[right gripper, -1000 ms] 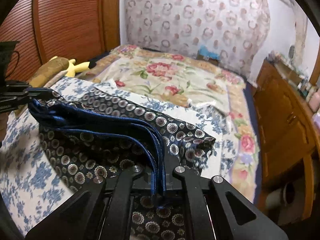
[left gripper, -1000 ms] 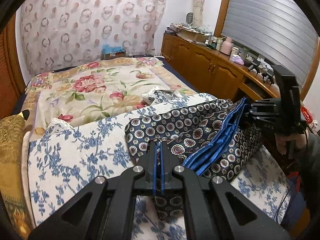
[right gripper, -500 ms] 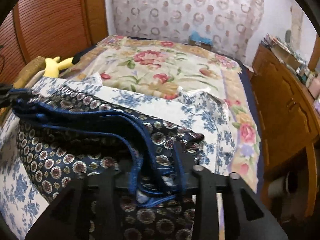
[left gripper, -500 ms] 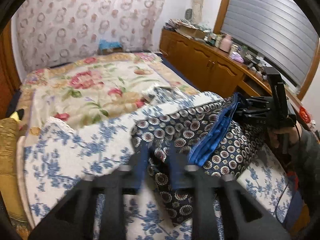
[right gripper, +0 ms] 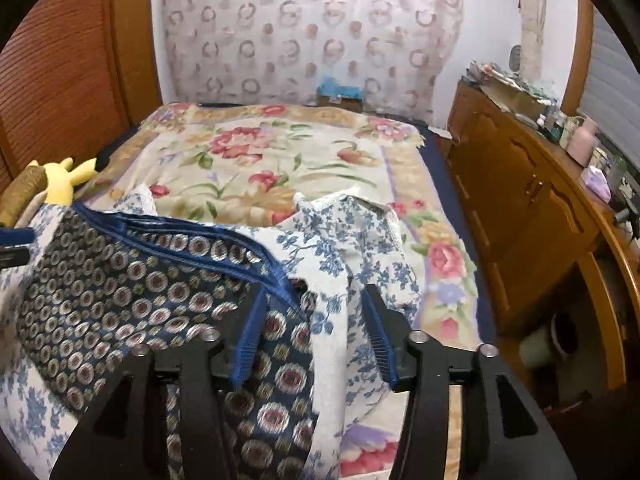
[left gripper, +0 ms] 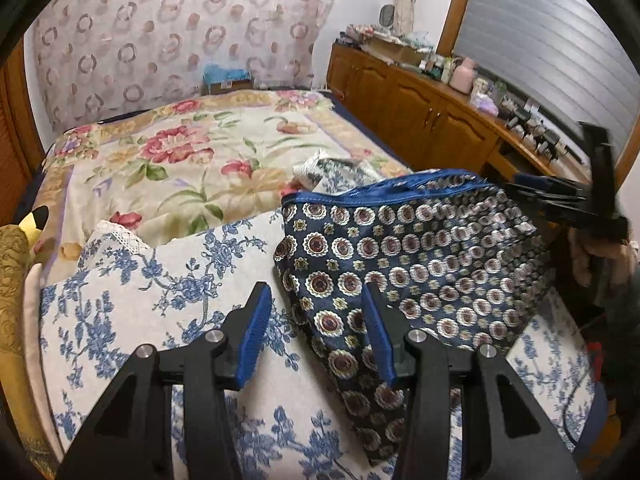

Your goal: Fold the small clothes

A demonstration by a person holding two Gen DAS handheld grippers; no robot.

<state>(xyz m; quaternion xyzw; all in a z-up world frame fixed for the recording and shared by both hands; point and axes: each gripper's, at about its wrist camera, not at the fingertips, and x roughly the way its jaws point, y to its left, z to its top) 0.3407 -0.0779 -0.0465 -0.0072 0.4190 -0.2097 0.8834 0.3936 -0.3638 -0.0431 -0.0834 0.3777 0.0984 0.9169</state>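
The left tongs [left gripper: 316,320] are opening, and their blue pads [left gripper: 252,336] are standing apart without pressing on anything; the near left corner of the navy patterned garment [left gripper: 400,264] is lying between them, loose. The right tongs [right gripper: 316,320] are opening too, the pads apart, and the blue-trimmed corner of the garment [right gripper: 132,288] is lying between them and under the left finger, not clamped. In the left wrist view the right tongs [left gripper: 560,204] are showing blurred at the far right end of the garment. The garment is lying folded on the blue floral cloth [left gripper: 132,300] near the front edge of the bed [left gripper: 192,160], with its blue hem [left gripper: 384,188] turned toward the far side. Behind it the floral bedspread is covering the rest of the bed up to the curtain [right gripper: 304,28]. A yellow plush toy [right gripper: 66,180] is resting at the left edge of the bed. A wooden cabinet [right gripper: 528,208] is standing along the right side of the bed.
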